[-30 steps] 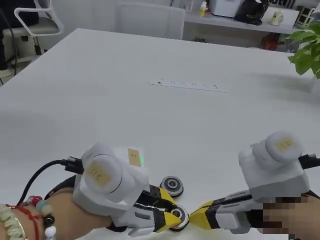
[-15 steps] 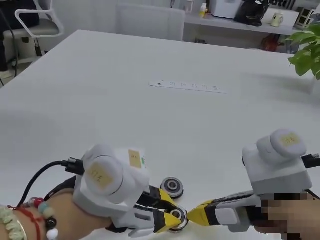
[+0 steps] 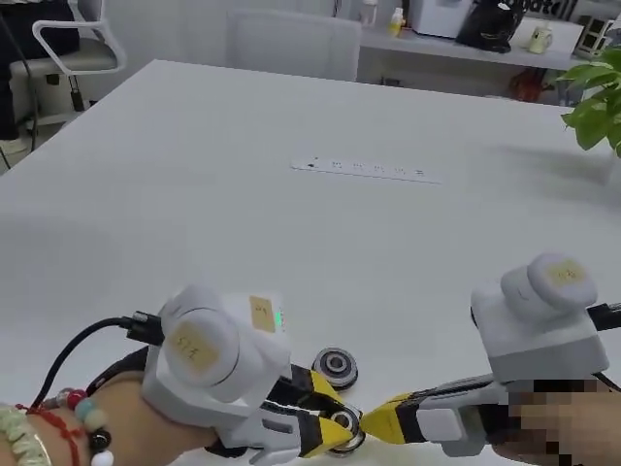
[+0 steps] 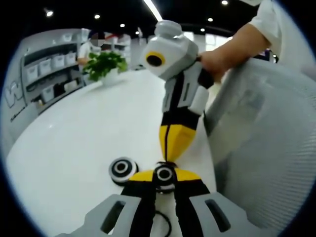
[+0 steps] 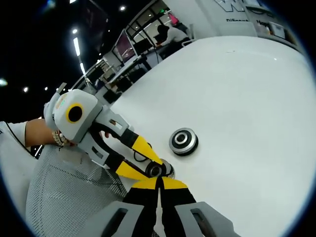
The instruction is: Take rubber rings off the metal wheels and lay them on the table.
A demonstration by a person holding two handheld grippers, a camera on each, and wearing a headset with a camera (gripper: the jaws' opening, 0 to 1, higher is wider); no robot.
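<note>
White surface (image 3: pixel 194 204) ran away from me in the head view. It carried a socket strip (image 3: pixel 367 169) near its middle. An office chair (image 3: pixel 73 44) stood past the far left corner and a plant (image 3: pixel 600 102) hung in at the right edge.

1. Left gripper (image 3: pixel 337 430): I had it closed on the held wheel (image 3: pixel 345 424) at the near edge of the surface. In the head view the gripper body covered much of the jaws. The left gripper view gave the detail: one yellow jaw sat on each side of the wheel, and the wheel's face was turned toward that camera.

2. Right gripper (image 3: pixel 373 420): it came in from my right, tip to tip with the left one. The head view left its jaw line unclear. The right gripper view showed the two jaws pressed together with no gap, and the joined tip met the rim of the held wheel. Whether any rubber lay pinched there, I could not tell.

3. Second wheel (image 3: pixel 336 365): it lay flat on the surface just beyond the held one, apart from both grippers. The left gripper view showed its dark outer ring (image 4: pixel 113 169) in place around the hub.

4. Surroundings: the left gripper view added a mesh chair back (image 4: pixel 266 148) close beside the surface edge. The head view showed beaded bracelets (image 3: pixel 82 413) on my left wrist.
</note>
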